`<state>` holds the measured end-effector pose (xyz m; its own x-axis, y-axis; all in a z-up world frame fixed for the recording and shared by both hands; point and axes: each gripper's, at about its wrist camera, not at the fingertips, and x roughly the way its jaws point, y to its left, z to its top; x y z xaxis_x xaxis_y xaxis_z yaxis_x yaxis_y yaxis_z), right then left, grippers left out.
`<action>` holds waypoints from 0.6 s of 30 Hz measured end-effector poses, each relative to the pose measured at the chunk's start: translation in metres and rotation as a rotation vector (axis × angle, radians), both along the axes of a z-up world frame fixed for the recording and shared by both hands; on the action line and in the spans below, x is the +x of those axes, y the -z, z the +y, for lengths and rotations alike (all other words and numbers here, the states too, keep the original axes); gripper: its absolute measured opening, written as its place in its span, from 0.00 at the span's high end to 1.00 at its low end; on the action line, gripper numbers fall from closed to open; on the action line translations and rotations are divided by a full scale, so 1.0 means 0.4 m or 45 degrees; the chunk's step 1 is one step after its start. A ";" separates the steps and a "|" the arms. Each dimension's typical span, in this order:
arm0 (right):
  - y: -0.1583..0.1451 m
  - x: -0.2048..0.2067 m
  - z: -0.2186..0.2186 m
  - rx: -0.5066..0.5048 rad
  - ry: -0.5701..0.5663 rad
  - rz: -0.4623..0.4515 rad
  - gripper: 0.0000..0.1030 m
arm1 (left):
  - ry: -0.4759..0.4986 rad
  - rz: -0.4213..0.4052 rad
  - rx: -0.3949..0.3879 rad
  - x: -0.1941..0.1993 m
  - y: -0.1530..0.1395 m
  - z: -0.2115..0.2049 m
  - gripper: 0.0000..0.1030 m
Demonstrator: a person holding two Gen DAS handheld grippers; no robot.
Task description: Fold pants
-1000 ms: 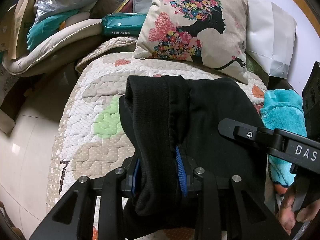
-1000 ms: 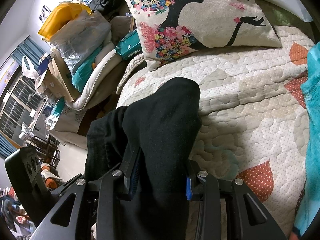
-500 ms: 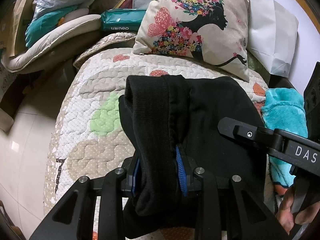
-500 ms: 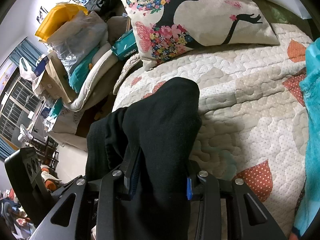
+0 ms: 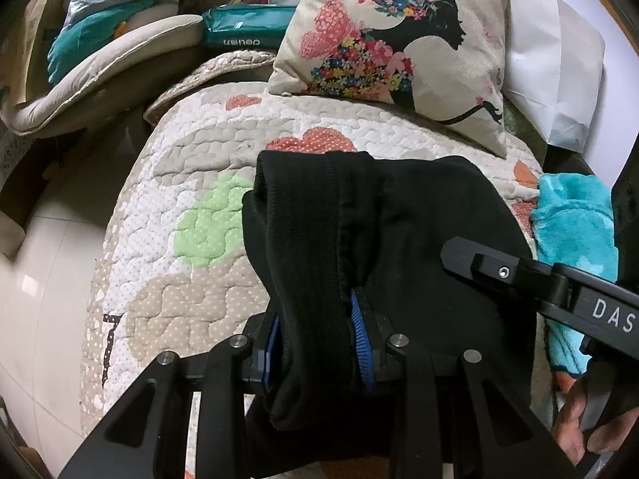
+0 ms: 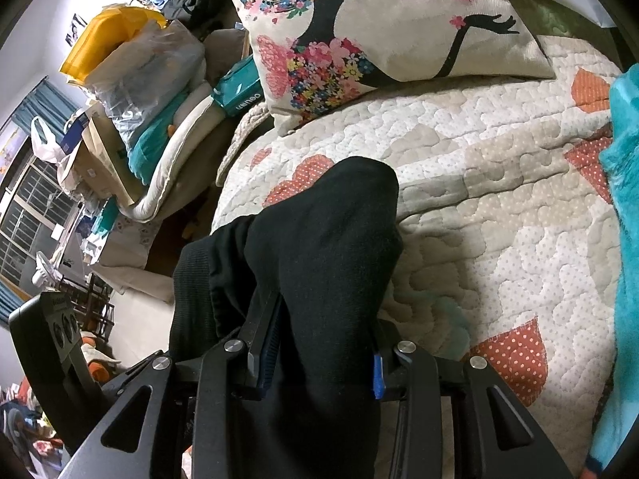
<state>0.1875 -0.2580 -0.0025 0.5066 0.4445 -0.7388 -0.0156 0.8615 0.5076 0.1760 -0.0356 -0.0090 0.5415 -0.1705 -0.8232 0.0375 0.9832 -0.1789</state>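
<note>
The black pants (image 5: 415,223) hang bunched above the quilted bed cover (image 5: 191,183). My left gripper (image 5: 317,331) is shut on a thick ribbed fold of the pants, which fills the gap between its blue pads. My right gripper (image 6: 325,343) is shut on another bunch of the pants (image 6: 323,247), which bulges forward past the fingers. The right gripper's black arm (image 5: 551,283) shows at the right of the left wrist view, against the pants. The fingertips of both grippers are hidden by cloth.
A flowered cushion (image 5: 391,40) leans at the head of the bed, with a white pillow (image 5: 555,68) behind it. A turquoise fleece cloth (image 5: 575,223) lies on the bed's right side. Piled bags and cushions (image 6: 139,92) stand left of the bed, above tiled floor (image 5: 40,299).
Both grippers have moved back and up a little with the pants; more of the quilt shows ahead of them. Both grips are unchanged.
</note>
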 end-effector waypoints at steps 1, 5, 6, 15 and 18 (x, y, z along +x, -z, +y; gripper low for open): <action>0.002 0.000 -0.001 -0.001 0.000 0.002 0.60 | -0.001 0.003 0.002 0.001 0.003 0.000 0.70; 0.011 0.002 -0.003 -0.012 0.002 0.009 0.60 | -0.009 0.024 -0.013 0.008 0.013 0.009 0.70; 0.012 0.002 -0.003 -0.015 0.003 0.009 0.60 | -0.012 0.028 -0.019 0.008 0.015 0.012 0.70; 0.002 -0.004 -0.001 -0.003 0.002 -0.011 0.60 | -0.023 0.040 -0.117 0.016 0.005 0.035 0.70; -0.018 -0.002 0.002 0.008 -0.005 -0.041 0.60 | -0.034 0.010 -0.134 0.022 -0.014 0.047 0.70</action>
<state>0.1866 -0.2570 0.0048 0.5283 0.4513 -0.7192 -0.0354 0.8580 0.5124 0.1848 -0.0169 -0.0035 0.5407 -0.2416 -0.8057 0.0094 0.9595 -0.2814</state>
